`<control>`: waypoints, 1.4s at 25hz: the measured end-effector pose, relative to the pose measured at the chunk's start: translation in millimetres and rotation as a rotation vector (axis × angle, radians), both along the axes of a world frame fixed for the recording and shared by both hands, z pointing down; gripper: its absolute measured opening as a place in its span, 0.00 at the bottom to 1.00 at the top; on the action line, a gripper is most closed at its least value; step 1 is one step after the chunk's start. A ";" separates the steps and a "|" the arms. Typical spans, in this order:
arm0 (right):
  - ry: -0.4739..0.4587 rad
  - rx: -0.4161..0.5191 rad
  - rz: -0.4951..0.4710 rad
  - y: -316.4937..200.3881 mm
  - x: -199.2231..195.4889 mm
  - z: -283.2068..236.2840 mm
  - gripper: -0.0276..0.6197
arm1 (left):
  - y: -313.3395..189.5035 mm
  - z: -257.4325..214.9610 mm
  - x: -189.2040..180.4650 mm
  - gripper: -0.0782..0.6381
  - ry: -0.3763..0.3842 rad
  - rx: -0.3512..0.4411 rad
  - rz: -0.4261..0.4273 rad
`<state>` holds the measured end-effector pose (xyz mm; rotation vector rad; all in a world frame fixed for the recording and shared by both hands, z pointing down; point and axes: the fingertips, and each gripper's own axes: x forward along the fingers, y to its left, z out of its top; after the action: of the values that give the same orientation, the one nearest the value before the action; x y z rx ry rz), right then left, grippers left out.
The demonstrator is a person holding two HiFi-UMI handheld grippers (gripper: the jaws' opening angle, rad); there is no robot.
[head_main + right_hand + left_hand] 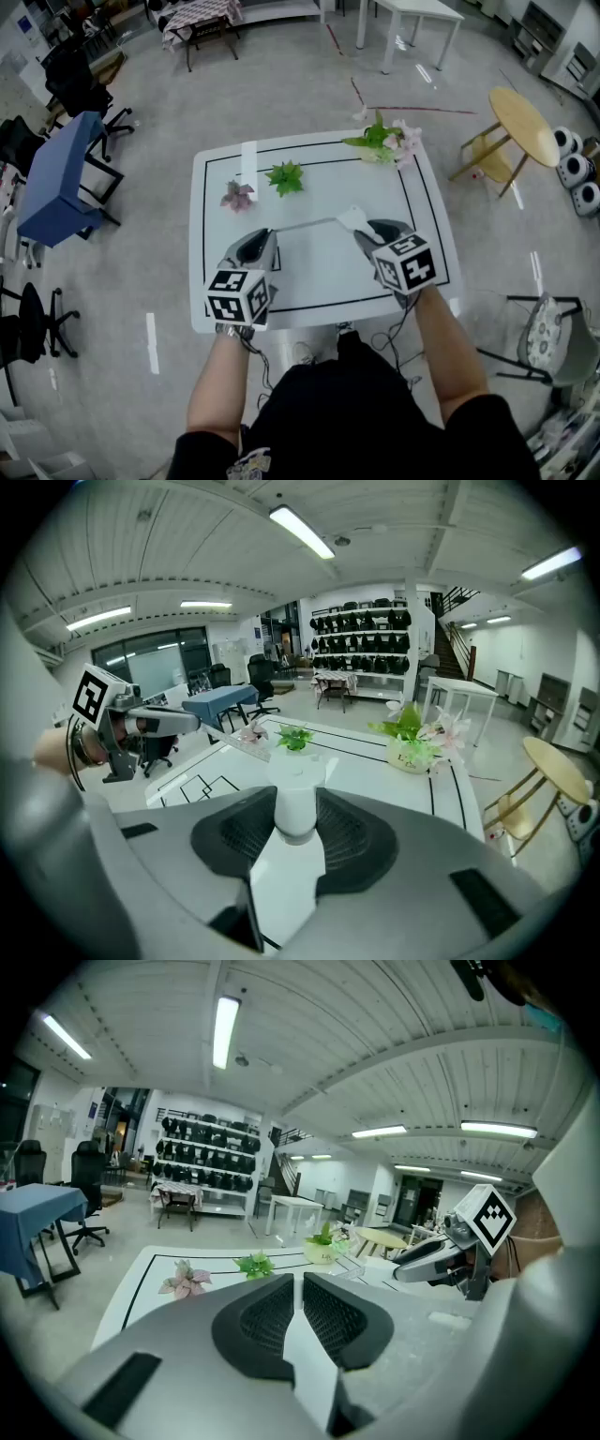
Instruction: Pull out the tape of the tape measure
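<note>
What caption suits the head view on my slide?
Right gripper grips the tape measure, left gripper its pulled-out tape, above the table.

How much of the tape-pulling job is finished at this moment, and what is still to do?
Done: a length of tape spans the gap between the two grippers above the table. In hand: the right gripper clamps the white tape measure case, and the left gripper pinches the tape's end. Left: probably drawing the grippers further apart. How much tape remains inside cannot be seen.
</note>
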<state>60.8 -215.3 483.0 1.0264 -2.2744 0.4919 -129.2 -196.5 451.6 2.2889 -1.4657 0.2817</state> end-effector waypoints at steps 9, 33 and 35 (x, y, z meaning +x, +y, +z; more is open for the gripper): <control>0.014 -0.011 0.041 -6.2 20.5 1.7 0.25 | -5.6 6.1 -22.6 0.16 0.006 -0.023 -0.054; 0.055 -0.034 0.115 -28.7 50.1 26.7 0.25 | -25.9 36.1 -61.5 0.16 -0.030 -0.076 -0.142; 0.055 -0.039 0.114 -30.1 48.3 29.3 0.25 | -27.0 40.0 -63.2 0.16 -0.030 -0.085 -0.144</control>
<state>109.1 -245.4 512.2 1.1412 -2.1585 0.5458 -192.4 -223.5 491.6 2.1098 -1.5929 0.3299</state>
